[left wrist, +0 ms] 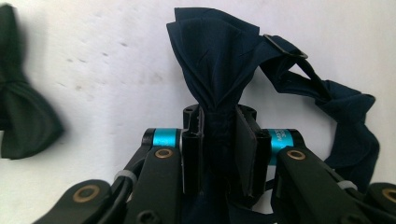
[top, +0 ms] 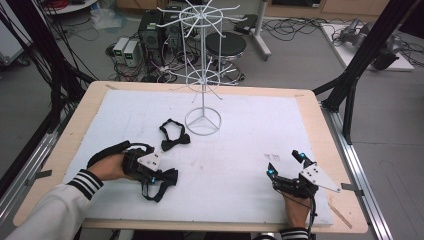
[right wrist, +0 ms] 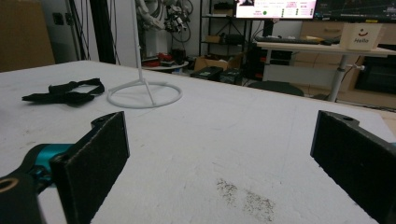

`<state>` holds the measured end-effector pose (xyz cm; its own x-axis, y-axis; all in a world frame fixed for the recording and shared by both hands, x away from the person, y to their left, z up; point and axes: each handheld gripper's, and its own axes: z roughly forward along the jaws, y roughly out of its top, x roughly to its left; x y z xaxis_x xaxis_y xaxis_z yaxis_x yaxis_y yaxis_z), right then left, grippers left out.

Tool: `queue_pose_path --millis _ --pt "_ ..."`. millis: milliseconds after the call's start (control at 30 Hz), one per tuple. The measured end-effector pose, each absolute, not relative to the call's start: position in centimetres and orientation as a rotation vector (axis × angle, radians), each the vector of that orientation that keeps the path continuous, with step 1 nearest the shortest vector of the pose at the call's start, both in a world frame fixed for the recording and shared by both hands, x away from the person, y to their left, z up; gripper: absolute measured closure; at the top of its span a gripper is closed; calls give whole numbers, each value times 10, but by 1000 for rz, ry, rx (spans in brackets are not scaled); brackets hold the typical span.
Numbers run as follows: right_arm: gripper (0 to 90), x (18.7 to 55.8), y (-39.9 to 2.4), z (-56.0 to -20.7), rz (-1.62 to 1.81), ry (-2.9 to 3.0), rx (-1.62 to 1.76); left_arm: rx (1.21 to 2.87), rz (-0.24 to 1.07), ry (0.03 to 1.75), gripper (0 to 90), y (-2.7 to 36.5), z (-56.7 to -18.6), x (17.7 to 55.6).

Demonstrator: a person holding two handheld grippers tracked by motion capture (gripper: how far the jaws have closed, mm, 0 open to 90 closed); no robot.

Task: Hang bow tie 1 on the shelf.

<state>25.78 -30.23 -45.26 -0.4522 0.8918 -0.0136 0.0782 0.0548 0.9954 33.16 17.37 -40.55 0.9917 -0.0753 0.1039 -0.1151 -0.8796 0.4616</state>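
Currently the table (top: 305, 107) carries a white pad (top: 260, 130) with a wire rack (top: 202, 75) at its far middle. Right gripper (top: 286, 165) rests near the front edge, jaws spread wide, empty. Left gripper (top: 162, 176) is clamped on a navy bow tie (left wrist: 219, 56) at its knot. A black tie (top: 174, 136) lies by the rack base. Judged step: pickup secured; next likely calls for lifting toward a rack arm.
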Motion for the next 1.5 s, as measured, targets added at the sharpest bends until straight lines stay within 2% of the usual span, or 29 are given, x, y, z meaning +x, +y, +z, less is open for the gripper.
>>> queue_pose_path --millis 800,1500 --pt "37 258 -302 -453 1466 1633 983 2362 171 73 735 184 -385 334" --pt "37 258 -301 -453 1469 1640 994 1986 254 258 735 179 -358 338"
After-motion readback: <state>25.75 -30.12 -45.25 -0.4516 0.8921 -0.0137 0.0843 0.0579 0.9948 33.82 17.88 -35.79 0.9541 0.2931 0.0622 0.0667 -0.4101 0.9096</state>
